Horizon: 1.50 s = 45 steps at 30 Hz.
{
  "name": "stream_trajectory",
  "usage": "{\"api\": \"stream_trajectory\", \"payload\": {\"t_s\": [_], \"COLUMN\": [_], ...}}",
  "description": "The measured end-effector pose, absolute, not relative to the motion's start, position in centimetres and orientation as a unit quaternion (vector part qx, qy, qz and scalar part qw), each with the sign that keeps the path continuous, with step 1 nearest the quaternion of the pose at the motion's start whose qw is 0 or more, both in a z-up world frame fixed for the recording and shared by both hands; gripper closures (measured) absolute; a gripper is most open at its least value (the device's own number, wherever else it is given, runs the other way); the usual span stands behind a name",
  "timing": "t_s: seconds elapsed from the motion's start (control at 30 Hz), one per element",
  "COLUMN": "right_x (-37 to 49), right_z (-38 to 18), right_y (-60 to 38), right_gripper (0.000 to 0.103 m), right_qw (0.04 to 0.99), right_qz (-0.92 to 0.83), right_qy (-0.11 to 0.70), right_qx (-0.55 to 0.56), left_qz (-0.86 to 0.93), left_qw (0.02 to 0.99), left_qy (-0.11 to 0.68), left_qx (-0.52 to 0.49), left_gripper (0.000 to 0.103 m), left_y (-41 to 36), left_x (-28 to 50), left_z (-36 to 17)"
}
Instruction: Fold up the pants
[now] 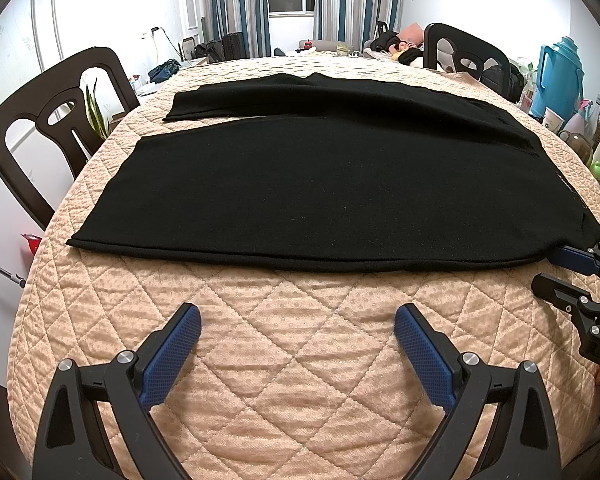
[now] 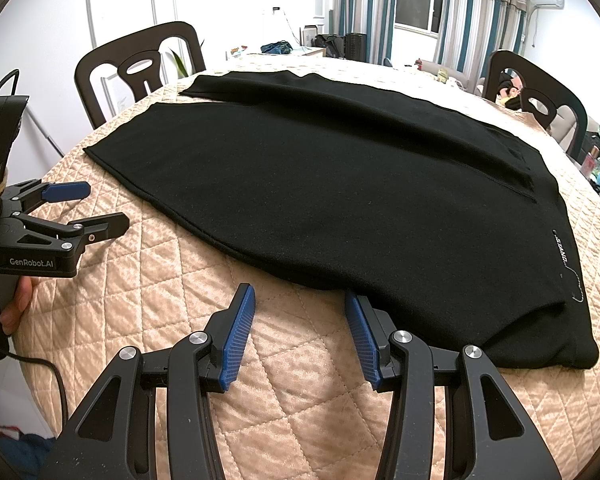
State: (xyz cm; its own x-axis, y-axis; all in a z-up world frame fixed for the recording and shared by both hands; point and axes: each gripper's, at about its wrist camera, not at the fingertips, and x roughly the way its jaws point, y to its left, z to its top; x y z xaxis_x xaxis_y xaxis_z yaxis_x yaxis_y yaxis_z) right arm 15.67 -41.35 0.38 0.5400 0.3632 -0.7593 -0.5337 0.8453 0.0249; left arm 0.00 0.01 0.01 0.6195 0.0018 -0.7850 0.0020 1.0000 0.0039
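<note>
Black pants (image 1: pixel 320 184) lie spread flat on the quilted peach table cover (image 1: pixel 300 360), legs to the left, waist to the right; they also show in the right wrist view (image 2: pixel 340 184). My left gripper (image 1: pixel 298 320) is open and empty, over bare quilt just short of the near leg's edge; it also shows in the right wrist view (image 2: pixel 96 210). My right gripper (image 2: pixel 300 304) is open at the near edge by the waist, its right fingertip touching the fabric edge. It appears at the right of the left wrist view (image 1: pixel 556 272).
Dark chairs stand at the table's left (image 1: pixel 56 120) and far right (image 1: pixel 464 52). A blue thermos (image 1: pixel 560 76) and small items crowd a side surface at right. A cable (image 2: pixel 40 368) trails from the left gripper.
</note>
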Motion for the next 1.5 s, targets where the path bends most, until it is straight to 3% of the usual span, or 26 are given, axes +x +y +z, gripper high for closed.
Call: {"api": "stream_trajectory", "payload": {"t_s": [1.5], "right_x": [14.7], "right_z": [1.0], "right_y": [-42.4], "right_gripper": [0.054], "right_qw": [0.875], "right_qz": [0.254], "right_qy": [0.403], "right_qx": [-0.083], "left_qz": [0.000], "left_qw": [0.900], "left_qy": [0.437], "left_qx": [0.005], "left_gripper": [0.003], "left_y": [-0.1], "left_x": [0.0], "left_z": [0.0]}}
